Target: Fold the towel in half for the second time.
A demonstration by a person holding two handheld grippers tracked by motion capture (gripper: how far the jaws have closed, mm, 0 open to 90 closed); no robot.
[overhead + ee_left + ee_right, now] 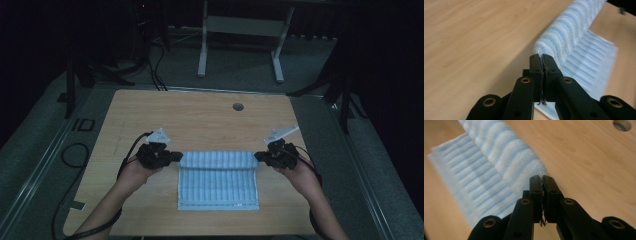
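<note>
A blue-and-white striped terry towel [218,187] lies flat on the near half of the light wooden table [200,120]. Its far edge is curled up, pinched at each corner by the left gripper [541,57] and right gripper [542,178].

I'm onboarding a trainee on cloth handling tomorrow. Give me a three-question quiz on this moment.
1. True or false: the left gripper is shut on the striped towel.
2. Which part of the towel is lifted: A) the near edge, B) the far edge, C) the middle?
3. Fill in: the right gripper pinches the towel's far ____ corner.

Key: 1 true; 2 B; 3 right. The wooden table has a round hole beyond the towel.
</note>
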